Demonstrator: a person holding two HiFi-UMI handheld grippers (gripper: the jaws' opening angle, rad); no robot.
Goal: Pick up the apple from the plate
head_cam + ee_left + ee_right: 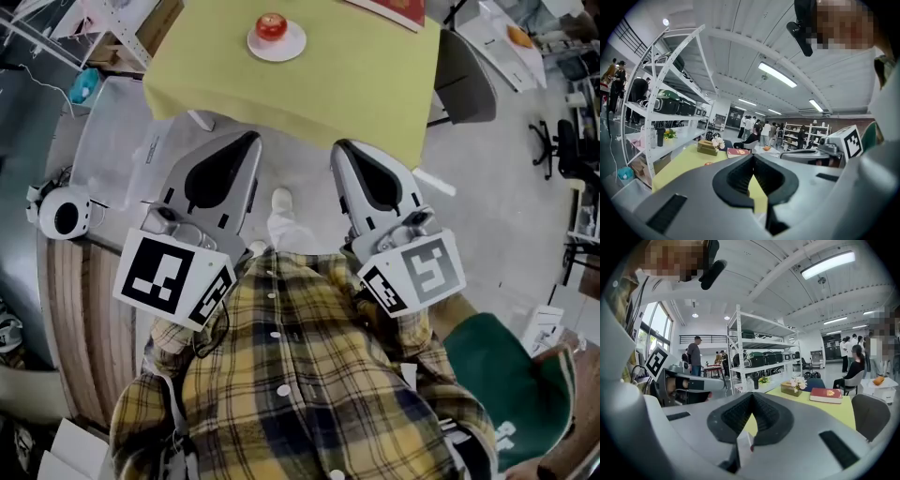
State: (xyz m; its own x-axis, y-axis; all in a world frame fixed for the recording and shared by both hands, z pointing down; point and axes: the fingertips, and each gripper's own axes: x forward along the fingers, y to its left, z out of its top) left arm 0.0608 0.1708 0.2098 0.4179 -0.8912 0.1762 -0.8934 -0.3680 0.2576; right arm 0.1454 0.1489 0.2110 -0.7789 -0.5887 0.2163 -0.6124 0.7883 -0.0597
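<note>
A red apple sits on a small white plate near the front edge of a yellow-green table. Both grippers hang short of the table, over the floor, and point toward it. My left gripper has its jaws meeting at the tip, with nothing between them. My right gripper is likewise shut and empty. In the left gripper view the left gripper points along the table, and a small red spot that may be the apple shows just over the left jaw. The right gripper view does not show the apple past the right gripper.
A red book and a tissue box with flowers lie further back on the table. A grey chair stands at the table's right side. White shelving runs along the left. Several people stand at the back.
</note>
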